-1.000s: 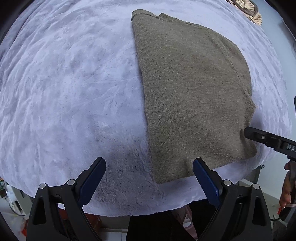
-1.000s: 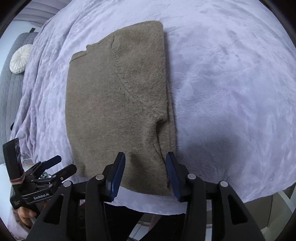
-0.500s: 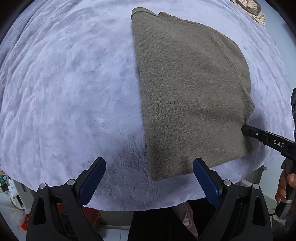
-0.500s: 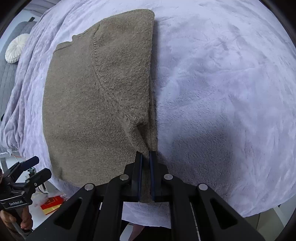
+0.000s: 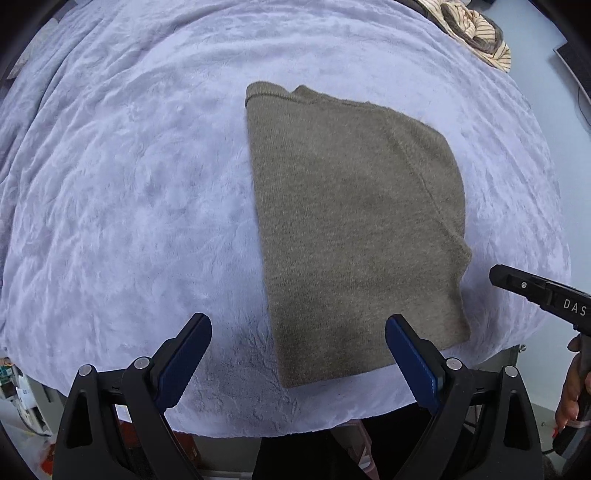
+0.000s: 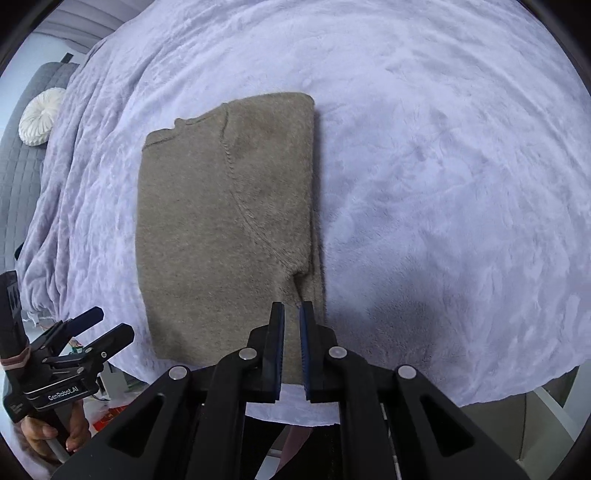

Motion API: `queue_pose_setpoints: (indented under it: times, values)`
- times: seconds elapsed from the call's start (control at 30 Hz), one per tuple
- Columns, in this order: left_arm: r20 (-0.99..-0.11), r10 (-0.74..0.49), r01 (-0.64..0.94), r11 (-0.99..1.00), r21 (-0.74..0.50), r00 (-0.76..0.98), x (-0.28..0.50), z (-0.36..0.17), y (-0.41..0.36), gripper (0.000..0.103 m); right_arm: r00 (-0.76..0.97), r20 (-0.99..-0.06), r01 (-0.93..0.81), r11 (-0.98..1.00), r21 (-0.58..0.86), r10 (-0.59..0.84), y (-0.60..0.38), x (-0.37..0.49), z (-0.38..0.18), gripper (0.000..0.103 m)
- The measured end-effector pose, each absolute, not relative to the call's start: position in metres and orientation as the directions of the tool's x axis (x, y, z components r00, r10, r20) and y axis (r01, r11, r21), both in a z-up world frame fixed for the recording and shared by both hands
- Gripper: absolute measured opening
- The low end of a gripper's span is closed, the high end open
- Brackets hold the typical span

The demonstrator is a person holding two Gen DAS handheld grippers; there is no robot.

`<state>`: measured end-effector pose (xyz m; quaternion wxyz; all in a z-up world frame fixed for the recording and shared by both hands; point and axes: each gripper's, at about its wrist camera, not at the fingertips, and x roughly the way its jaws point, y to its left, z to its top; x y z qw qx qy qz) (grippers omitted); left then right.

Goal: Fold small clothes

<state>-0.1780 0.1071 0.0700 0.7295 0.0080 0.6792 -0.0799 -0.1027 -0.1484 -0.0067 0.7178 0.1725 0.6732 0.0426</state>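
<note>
A brown knitted sweater [image 5: 354,229] lies folded into a long rectangle on the lilac plush blanket [image 5: 129,192]; it also shows in the right wrist view [image 6: 229,229]. My left gripper [image 5: 297,354] is wide open and empty, above the sweater's near edge. My right gripper [image 6: 291,332] hovers over the sweater's near right corner with its jaws a narrow gap apart and nothing between them. It shows side-on in the left wrist view [image 5: 532,290].
The blanket [image 6: 443,184] covers a bed whose front edge lies just beyond the grippers. A striped garment [image 5: 476,33] lies at the far right. A white round cushion [image 6: 40,116] rests on a grey sofa at the far left.
Both grippers have pulled back and up from the sweater. The right gripper, which was shut on the sweater's near right edge, has let go and opened slightly.
</note>
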Motion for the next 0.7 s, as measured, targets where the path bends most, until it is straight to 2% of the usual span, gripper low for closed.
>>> queue_pose_setpoints:
  times: [0.03, 0.07, 0.1, 0.13, 0.2, 0.23, 0.3, 0.37, 0.53, 0.6, 0.67, 0.7]
  values:
    - [-0.992, -0.106, 0.129, 0.987, -0.096, 0.074, -0.175, 0.074, 0.107, 0.096, 0.093, -0.952, 0.161, 0.939, 0.304, 0.292, -0.145, -0.1, -0.003, 0.019]
    - [-0.991, -0.108, 0.129, 0.987, -0.098, 0.078, -0.173, 0.076, 0.109, 0.096, 0.096, -0.953, 0.154, 0.941, 0.301, 0.288, -0.143, -0.098, 0.0, 0.037]
    - [-0.99, -0.112, 0.125, 0.987, -0.101, 0.082, -0.17, 0.079, 0.109, 0.096, 0.102, -0.954, 0.145, 0.944, 0.295, 0.283, -0.139, -0.096, 0.004, 0.047]
    - [-0.989, -0.115, 0.118, 0.988, -0.104, 0.091, -0.169, 0.081, 0.111, 0.096, 0.108, -0.954, 0.138, 0.946, 0.293, 0.28, -0.136, -0.093, 0.007, 0.06]
    - [-0.986, -0.119, 0.106, 0.989, -0.107, 0.113, -0.168, 0.086, 0.113, 0.098, 0.116, -0.954, 0.126, 0.949, 0.29, 0.276, -0.129, -0.091, 0.012, 0.062]
    - [-0.986, -0.117, 0.102, 0.989, -0.106, 0.118, -0.166, 0.087, 0.114, 0.103, 0.114, -0.955, 0.124, 0.95, 0.286, 0.273, -0.125, -0.09, 0.013, 0.062]
    - [-0.985, -0.112, 0.088, 0.991, -0.101, 0.128, -0.166, 0.088, 0.116, 0.103, 0.115, -0.958, 0.123, 0.953, 0.278, 0.264, -0.123, -0.088, 0.015, 0.066]
    - [-0.987, -0.101, 0.084, 0.992, -0.091, 0.124, -0.166, 0.086, 0.116, 0.103, 0.119, -0.962, 0.122, 0.958, 0.261, 0.247, -0.119, -0.087, 0.016, 0.075]
    - [-0.99, -0.064, 0.082, 0.995, -0.054, 0.128, -0.166, 0.084, 0.117, 0.103, 0.146, -0.97, 0.115, 0.971, 0.211, 0.194, -0.116, -0.085, 0.022, 0.083]
    - [-0.99, -0.057, 0.081, 0.996, -0.047, 0.128, -0.166, 0.084, 0.116, 0.103, 0.159, -0.972, 0.109, 0.975, 0.193, 0.175, -0.115, -0.084, 0.025, 0.088]
    - [-0.99, -0.053, 0.086, 0.995, -0.042, 0.128, -0.166, 0.084, 0.115, 0.103, 0.162, -0.974, 0.105, 0.979, 0.177, 0.159, -0.113, -0.082, 0.027, 0.102]
    - [-0.99, -0.045, 0.088, 0.996, -0.034, 0.134, -0.166, 0.085, 0.114, 0.103, 0.161, -0.974, 0.104, 0.979, 0.175, 0.157, -0.112, -0.081, 0.028, 0.103]
